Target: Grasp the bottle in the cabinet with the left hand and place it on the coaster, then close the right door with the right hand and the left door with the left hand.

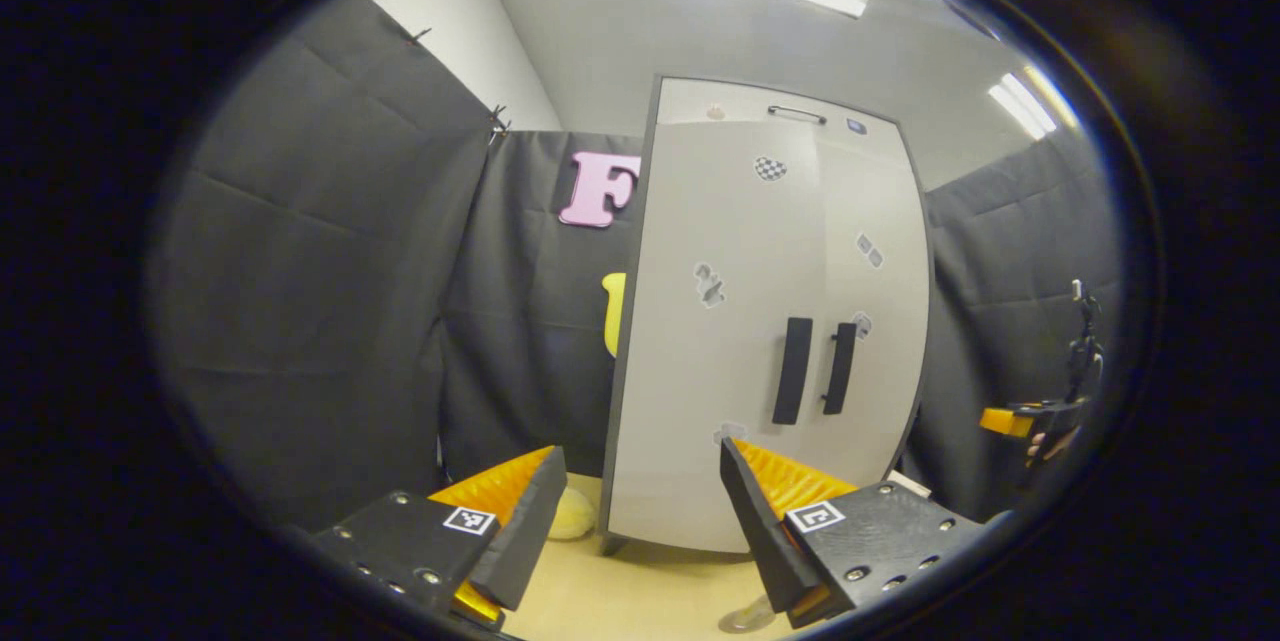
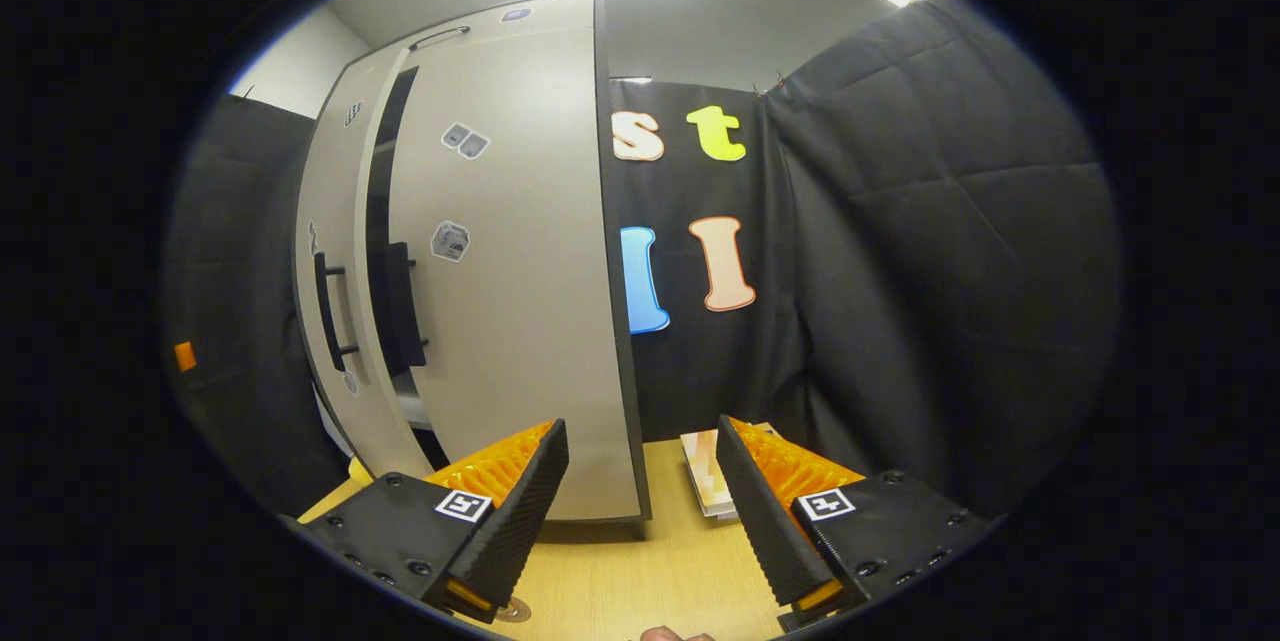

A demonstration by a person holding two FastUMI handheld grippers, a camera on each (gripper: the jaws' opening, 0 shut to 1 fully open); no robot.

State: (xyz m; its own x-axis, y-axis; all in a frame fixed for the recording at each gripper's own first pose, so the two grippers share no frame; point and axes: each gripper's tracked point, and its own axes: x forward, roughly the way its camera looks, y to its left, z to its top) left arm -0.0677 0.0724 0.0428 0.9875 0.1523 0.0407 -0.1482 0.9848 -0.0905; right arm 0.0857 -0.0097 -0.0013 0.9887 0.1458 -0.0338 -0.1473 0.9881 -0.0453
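My left gripper (image 1: 640,521) and right gripper (image 2: 640,511) both hang with fingers released and holding nothing, low in each frame above the worktop (image 2: 620,571). Beyond them the cabinet (image 1: 760,321) fills mid-frame, its right door (image 2: 510,281) ajar by a dark gap in the right gripper view; the bottle and the coaster I cannot make out. Closing the left door (image 2: 335,301) first could catch it on the open one.
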